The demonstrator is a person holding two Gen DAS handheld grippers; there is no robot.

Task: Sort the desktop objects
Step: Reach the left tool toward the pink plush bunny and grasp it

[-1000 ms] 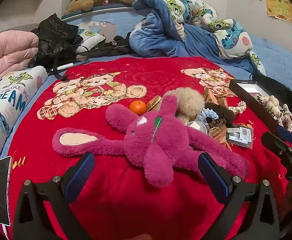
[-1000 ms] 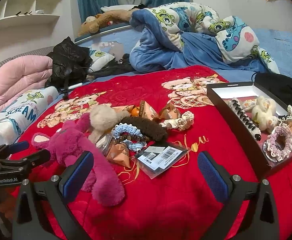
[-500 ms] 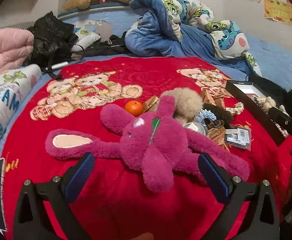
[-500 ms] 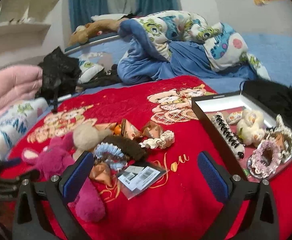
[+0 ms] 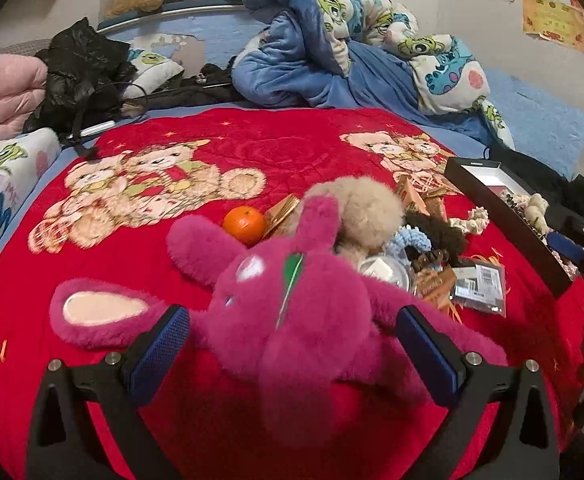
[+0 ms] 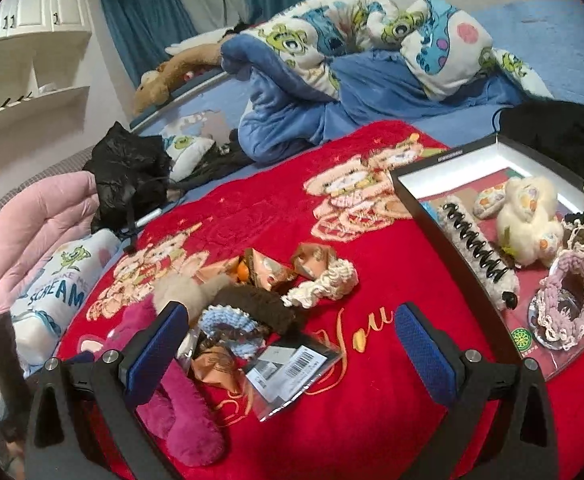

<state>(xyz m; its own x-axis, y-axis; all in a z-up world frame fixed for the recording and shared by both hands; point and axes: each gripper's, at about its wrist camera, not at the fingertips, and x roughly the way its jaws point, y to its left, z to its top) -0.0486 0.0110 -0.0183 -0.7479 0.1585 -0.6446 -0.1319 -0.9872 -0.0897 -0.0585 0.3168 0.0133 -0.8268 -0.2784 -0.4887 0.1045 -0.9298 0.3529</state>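
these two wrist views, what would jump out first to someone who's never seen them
The big magenta plush rabbit sprawled on the red bear-print blanket, right between the open left gripper. Next, the heap of scrunchies and snack packets mid-blanket ahead of the open right gripper, with a small orange at its edge. Then the black tray on the right, already holding hair accessories and a cream plush.

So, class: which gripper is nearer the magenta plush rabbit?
Left. The left gripper is open with the magenta plush rabbit between its fingers; the right gripper is open over the barcode packet, the rabbit off to its left.
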